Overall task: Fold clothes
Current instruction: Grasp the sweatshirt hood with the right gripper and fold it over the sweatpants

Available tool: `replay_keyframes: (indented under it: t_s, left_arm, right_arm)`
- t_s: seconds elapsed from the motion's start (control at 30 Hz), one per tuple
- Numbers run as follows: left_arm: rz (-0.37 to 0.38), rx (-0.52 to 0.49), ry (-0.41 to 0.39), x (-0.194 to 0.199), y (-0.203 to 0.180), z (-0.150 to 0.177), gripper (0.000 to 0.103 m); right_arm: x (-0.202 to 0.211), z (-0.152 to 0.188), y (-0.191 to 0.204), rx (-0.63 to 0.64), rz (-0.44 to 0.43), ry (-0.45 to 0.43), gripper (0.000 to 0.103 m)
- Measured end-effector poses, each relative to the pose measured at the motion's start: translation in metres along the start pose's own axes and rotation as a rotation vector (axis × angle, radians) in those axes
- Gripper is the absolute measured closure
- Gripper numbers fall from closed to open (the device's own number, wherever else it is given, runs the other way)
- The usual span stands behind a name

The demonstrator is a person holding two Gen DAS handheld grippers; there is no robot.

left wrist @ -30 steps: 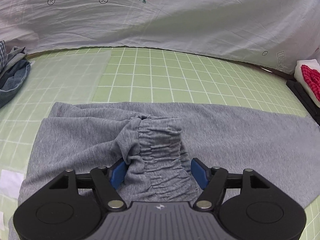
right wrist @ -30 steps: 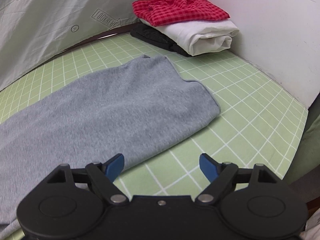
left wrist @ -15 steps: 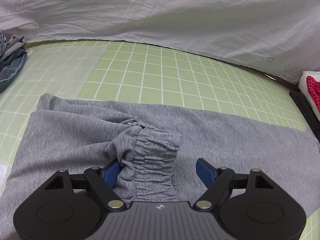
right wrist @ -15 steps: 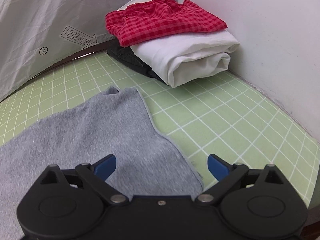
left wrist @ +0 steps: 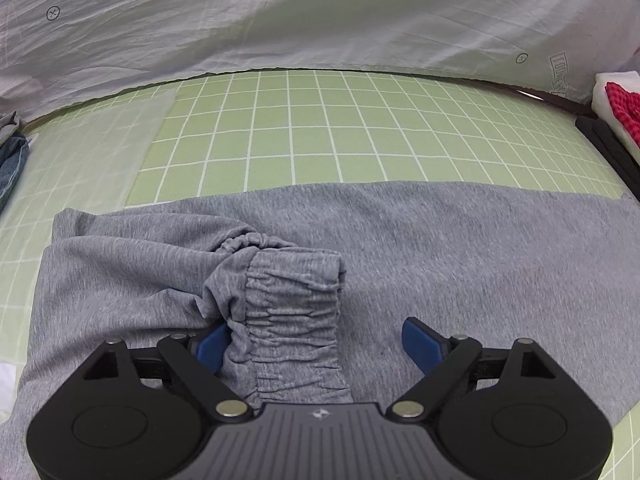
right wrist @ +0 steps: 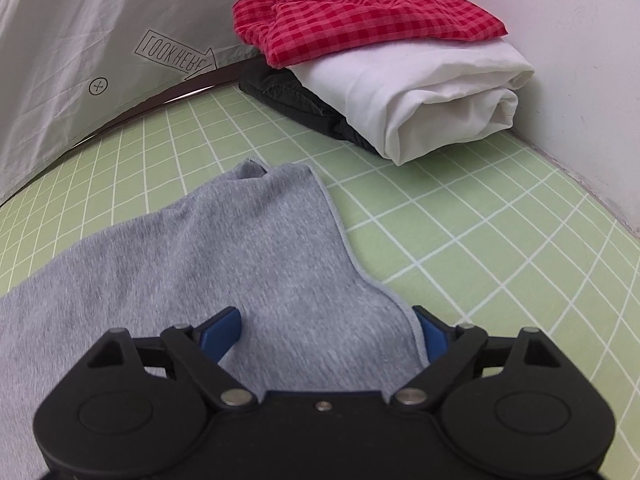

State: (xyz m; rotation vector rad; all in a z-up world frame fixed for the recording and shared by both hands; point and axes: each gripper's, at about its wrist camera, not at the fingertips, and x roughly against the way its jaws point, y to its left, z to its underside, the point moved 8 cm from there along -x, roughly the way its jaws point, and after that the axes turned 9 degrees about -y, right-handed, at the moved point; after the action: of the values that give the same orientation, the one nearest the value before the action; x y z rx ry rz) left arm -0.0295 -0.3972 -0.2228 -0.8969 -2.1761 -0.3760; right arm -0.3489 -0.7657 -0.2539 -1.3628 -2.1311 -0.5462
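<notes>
Grey trousers [left wrist: 460, 248] lie on the green grid mat [left wrist: 320, 128]; my left claw [left wrist: 316, 340] is spread, the elastic waistband [left wrist: 292, 308] between its fingers. My right claw [right wrist: 328, 332] is spread astride the trouser end [right wrist: 280, 220], folded stack [right wrist: 400, 72] ahead.

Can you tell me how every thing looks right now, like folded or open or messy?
Grey pants: spread flat on the green mat, waistband flipped back over them.
Left gripper: open, waistband between its fingers.
Right gripper: open, over the pants' end.
Red checked shorts: folded, top of the stack.
White cloth: folded, under the shorts.
Black garment: bottom of the stack.
</notes>
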Motion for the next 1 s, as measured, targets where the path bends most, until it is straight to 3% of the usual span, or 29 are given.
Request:
replay_keyframes:
  t_s: [0.03,0.1,0.17,0.2,0.23,0.27,0.43,0.57,0.77,1.0]
  left_arm:
    - [-0.005,-0.013,0.000,0.000,-0.002,0.001,0.010]
    - [-0.011,-0.019,-0.003,-0.001,-0.002,0.002,0.008]
    - [-0.013,-0.006,-0.008,0.000,-0.001,0.001,0.008]
    - [-0.009,0.016,-0.013,0.002,0.001,-0.002,0.008]
    - [-0.006,0.037,-0.018,0.004,0.004,-0.005,0.008]
    - [-0.003,0.059,-0.023,0.007,0.006,-0.007,0.008]
    - [0.023,0.172,-0.058,0.020,0.018,-0.021,0.009]
    - [0.085,0.277,-0.135,0.045,0.033,-0.034,0.009]
    - [0.075,0.278,-0.198,0.070,0.049,-0.038,0.008]
    - [0.074,0.283,-0.195,0.087,0.076,-0.022,0.008]
  right_arm:
    - [0.001,0.000,0.002,0.007,-0.008,-0.001,0.017]
    - [0.004,-0.002,0.010,0.032,-0.040,-0.008,0.034]
    - [0.007,-0.003,0.019,0.057,-0.075,-0.006,0.064]
    - [0.009,-0.004,0.024,0.067,-0.088,-0.002,0.072]
    - [0.010,-0.005,0.027,0.075,-0.089,-0.002,0.085]
    - [0.012,-0.007,0.031,0.083,-0.090,-0.002,0.090]
    - [0.021,-0.014,0.048,0.122,-0.095,-0.006,0.092]
    - [0.045,-0.032,0.073,0.133,-0.136,-0.071,0.092]
    - [0.082,-0.040,0.128,0.188,-0.233,-0.132,0.092]
    - [0.123,-0.001,0.224,0.301,-0.395,-0.122,0.092]
